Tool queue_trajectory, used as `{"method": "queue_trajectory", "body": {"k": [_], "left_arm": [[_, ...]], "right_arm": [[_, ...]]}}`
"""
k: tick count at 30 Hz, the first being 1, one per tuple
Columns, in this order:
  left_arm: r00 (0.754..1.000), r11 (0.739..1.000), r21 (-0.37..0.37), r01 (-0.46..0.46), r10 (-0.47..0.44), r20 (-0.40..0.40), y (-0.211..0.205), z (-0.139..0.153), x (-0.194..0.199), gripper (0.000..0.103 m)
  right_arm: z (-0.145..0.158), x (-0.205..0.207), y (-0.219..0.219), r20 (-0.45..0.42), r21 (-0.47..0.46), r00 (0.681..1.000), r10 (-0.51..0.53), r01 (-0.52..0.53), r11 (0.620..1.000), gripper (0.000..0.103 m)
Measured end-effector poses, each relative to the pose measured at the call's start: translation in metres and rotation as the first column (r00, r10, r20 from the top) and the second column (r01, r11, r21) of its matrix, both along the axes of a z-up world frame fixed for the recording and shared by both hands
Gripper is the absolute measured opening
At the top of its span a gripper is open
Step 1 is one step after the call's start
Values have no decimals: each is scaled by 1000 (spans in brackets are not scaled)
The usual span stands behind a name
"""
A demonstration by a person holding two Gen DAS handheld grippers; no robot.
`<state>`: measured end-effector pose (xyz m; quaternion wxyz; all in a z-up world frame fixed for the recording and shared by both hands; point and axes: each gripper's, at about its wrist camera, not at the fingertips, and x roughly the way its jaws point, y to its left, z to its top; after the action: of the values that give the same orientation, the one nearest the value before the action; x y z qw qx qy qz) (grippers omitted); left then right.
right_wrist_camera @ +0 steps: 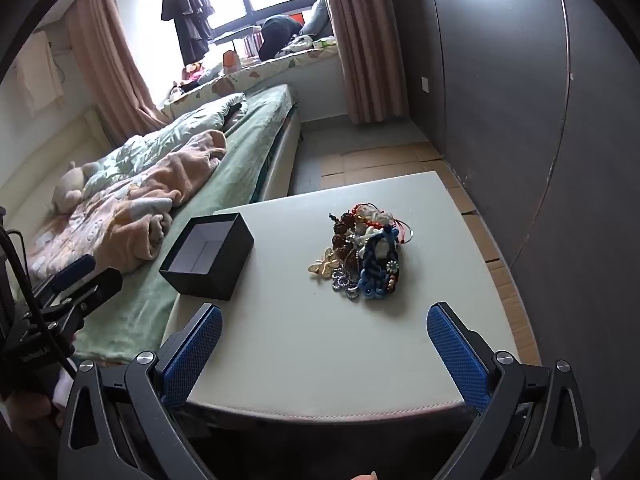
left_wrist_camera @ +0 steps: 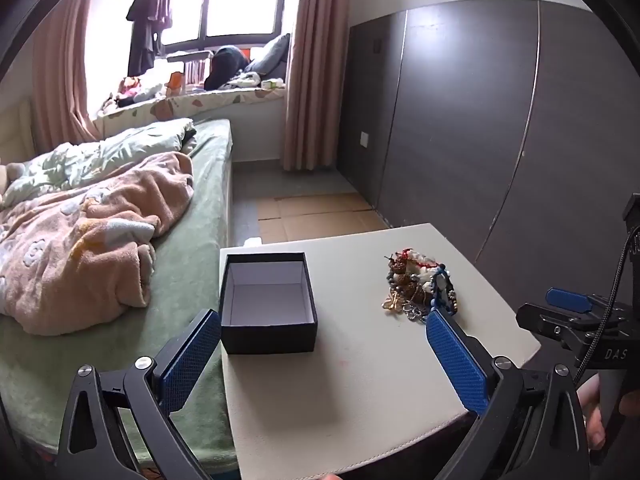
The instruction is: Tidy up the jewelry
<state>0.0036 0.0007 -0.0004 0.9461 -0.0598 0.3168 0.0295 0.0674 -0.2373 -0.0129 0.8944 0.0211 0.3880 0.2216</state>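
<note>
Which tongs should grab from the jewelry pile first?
Right. The right tongs stand open facing the jewelry pile, while the left tongs face the empty box.

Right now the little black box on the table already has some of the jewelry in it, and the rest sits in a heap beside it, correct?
Not quite. The black box is empty; the left wrist view shows its bare pale inside. All the jewelry sits in one heap on the table, apart from the box.
</note>
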Motion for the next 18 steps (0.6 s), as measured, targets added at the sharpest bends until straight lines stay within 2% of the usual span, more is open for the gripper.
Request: {"method": "queue_trajectory", "body": {"k": [1,4,9,12,18], "left_arm": [[1000,1000,24,18,-18,-5,-7,2,5,102],[999,999,11,35,-35,12,-7,0,2,102],[999,999,20,32,-32,20,-9,-1,-3,102],[999,999,17,29,-29,19,-8,-2,-4,102],[999,999,23,31,-31,21,-11,-2,-5,102]], "right_arm": [[0,0,0,1,-3,1000,3,-3,1000,103],[1,0,0,3,-1,1000,7,-7,1000,103],[0,-2,2,8,-18,1000,12,-12,1000,103],[2,1,-4,-14,10,1000,0,1,1000,103],[4,-3,0,0,4,1000,8,-8,1000,102]]}}
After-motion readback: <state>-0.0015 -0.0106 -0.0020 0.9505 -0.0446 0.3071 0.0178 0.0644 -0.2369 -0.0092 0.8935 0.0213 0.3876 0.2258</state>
